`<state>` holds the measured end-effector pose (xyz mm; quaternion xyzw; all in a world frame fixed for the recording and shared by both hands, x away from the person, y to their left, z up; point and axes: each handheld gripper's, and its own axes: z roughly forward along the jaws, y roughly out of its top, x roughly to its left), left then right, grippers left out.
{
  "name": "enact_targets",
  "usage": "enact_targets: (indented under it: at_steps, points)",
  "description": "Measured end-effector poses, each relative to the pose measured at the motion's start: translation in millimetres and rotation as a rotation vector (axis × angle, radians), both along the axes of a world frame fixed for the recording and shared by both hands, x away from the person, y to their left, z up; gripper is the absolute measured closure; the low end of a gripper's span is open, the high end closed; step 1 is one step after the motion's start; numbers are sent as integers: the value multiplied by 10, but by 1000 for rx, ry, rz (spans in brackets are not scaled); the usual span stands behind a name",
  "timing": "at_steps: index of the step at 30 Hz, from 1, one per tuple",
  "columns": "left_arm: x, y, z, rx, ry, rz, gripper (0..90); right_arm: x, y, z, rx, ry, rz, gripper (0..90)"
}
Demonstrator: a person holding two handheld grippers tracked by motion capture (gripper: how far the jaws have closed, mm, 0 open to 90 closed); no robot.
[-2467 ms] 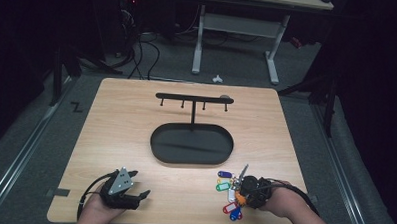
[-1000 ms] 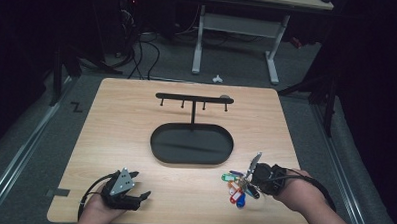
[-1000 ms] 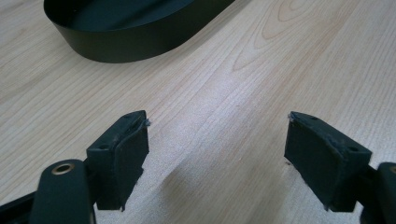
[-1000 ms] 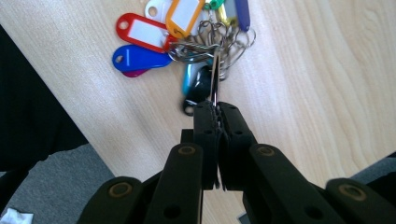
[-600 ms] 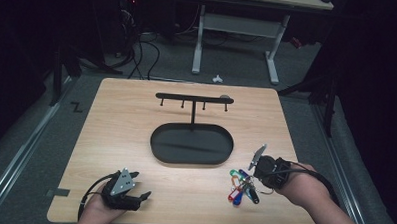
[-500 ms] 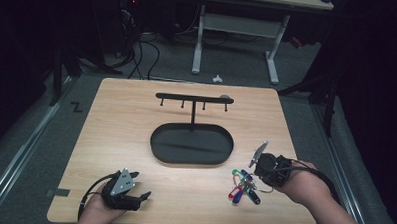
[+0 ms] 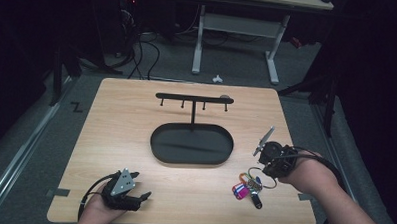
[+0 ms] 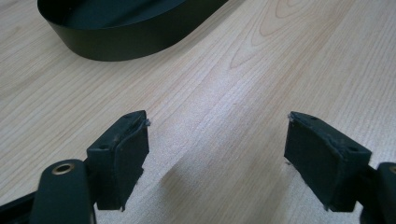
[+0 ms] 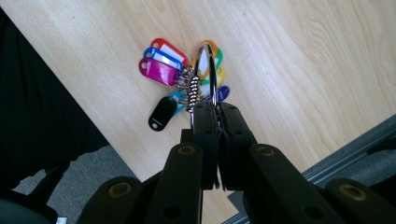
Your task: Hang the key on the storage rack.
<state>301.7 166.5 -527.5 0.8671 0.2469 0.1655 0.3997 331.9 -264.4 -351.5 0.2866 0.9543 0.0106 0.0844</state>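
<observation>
Keys on a big metal ring [image 7: 256, 177], with coloured plastic tags [image 7: 242, 190], lie on the worktop [image 7: 126, 124] at about 4 o'clock from the black oval tray [image 7: 192, 144] in the high view. My right gripper [image 7: 272, 162] sits just at 2 o'clock of that bunch, touching the ring, with my right hand [image 7: 304, 171] coming in from the lower right. A T-shaped black hook rack [image 7: 193, 99] rises from the far side of the tray, at 12 o'clock. My left gripper [image 7: 126, 192] rests at 7 o'clock of the tray, well apart from the keys, near the worktop's near edge.

From the left gripper view, my left jaws stand wide apart, released, with bare wood between them. The tray's curved black wall [image 8: 135, 35] shows at 11 o'clock, well beyond the pads [image 8: 126, 149].

From the right gripper view, my right jaws are clenched on the metal ring [image 9: 209, 70], which stands up on edge from between the pads [image 9: 205, 121]. The tags fan out at 10 o'clock: red [image 9: 169, 49], blue [image 9: 159, 57], magenta [image 9: 158, 72] and a black one [image 9: 161, 114] lowest, close to the worktop's edge. Yellow, green and orange tags peek from behind the ring.
</observation>
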Motion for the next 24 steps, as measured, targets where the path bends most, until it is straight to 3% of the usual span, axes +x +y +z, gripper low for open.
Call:
enact_targets:
  at_steps: [24]
  points:
    - [-4, -6, -2, 6, 5, -4, 224, 217, 140, 575, -21, 22, -22, 874]
